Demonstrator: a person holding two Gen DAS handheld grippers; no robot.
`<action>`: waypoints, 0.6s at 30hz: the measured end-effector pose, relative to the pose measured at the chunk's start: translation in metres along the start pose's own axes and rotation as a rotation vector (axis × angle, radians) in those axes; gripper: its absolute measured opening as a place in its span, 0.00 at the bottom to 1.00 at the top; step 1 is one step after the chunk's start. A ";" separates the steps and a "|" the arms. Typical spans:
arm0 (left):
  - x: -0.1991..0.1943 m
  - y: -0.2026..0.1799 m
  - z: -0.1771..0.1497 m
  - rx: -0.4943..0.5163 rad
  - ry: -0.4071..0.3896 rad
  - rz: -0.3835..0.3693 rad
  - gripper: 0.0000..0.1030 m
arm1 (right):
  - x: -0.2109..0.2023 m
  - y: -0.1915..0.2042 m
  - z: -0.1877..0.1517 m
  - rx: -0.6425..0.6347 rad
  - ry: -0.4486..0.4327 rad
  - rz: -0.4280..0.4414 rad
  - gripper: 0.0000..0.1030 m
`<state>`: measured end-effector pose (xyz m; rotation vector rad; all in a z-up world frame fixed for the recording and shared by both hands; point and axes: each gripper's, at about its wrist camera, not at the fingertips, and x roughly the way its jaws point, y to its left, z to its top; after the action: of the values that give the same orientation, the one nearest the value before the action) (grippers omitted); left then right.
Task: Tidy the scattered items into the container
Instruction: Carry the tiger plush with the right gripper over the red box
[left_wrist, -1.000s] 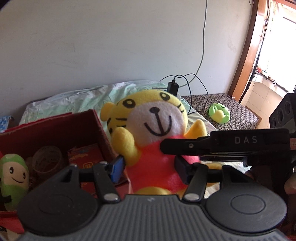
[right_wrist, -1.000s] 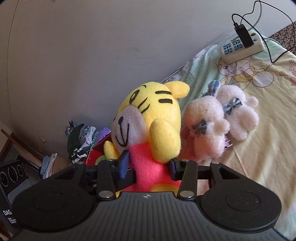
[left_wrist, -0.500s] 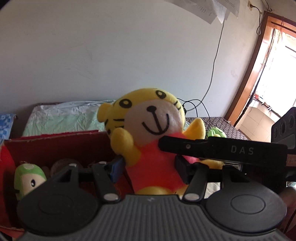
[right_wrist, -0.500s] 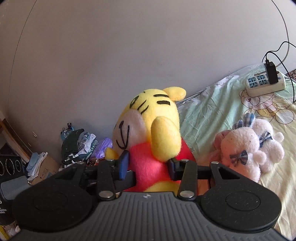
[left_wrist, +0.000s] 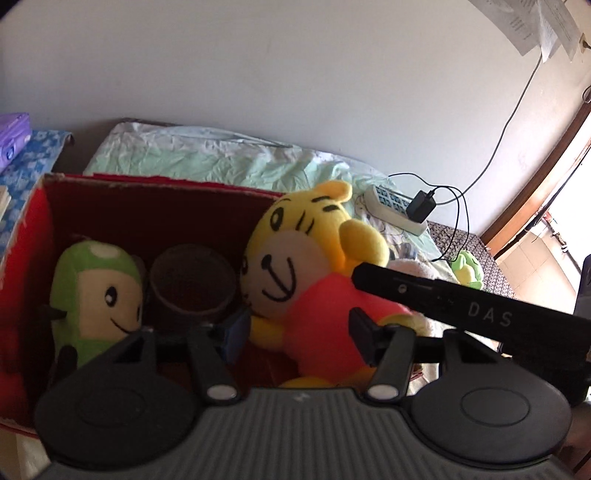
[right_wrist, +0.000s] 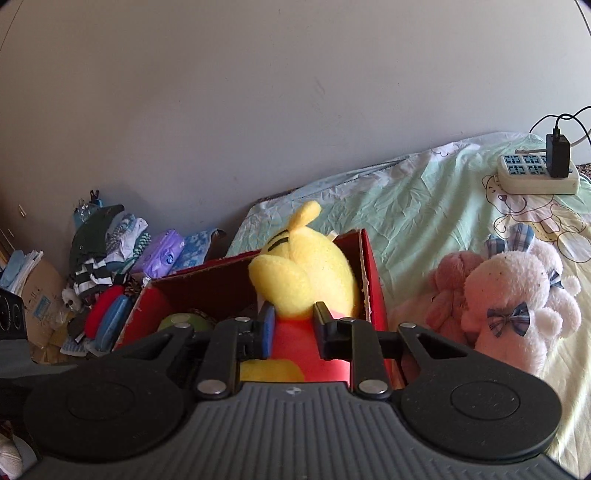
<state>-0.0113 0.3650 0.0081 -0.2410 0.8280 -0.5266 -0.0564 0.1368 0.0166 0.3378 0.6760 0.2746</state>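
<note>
Tiger plush (left_wrist: 295, 280), pinched by my left gripper (left_wrist: 299, 328) and right gripper (right_wrist: 293, 332), enters red box (left_wrist: 33, 236); pink plushes (right_wrist: 506, 299) remain outside.

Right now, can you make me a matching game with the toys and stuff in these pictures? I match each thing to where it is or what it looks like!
Things:
1. tiger toy
2. green toy
3. pink bunny
4. power strip

Clues:
A. lying on the bed sheet, outside the box
B. has a black charger plugged in
C. wears a red shirt
D. sitting deep inside the red box

Pairs: 1-C, 2-D, 3-A, 4-B
</note>
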 end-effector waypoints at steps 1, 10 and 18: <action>0.003 -0.002 -0.001 0.004 0.012 0.001 0.58 | 0.004 -0.002 -0.001 0.011 0.020 -0.009 0.21; 0.022 -0.013 0.005 0.078 0.051 -0.023 0.58 | 0.006 -0.010 -0.006 0.094 0.040 0.036 0.22; 0.047 -0.023 0.016 0.098 0.089 -0.100 0.65 | 0.005 -0.019 -0.002 0.135 0.020 0.045 0.28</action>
<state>0.0189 0.3206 -0.0024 -0.1702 0.8771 -0.6735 -0.0515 0.1218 0.0047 0.4802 0.7085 0.2766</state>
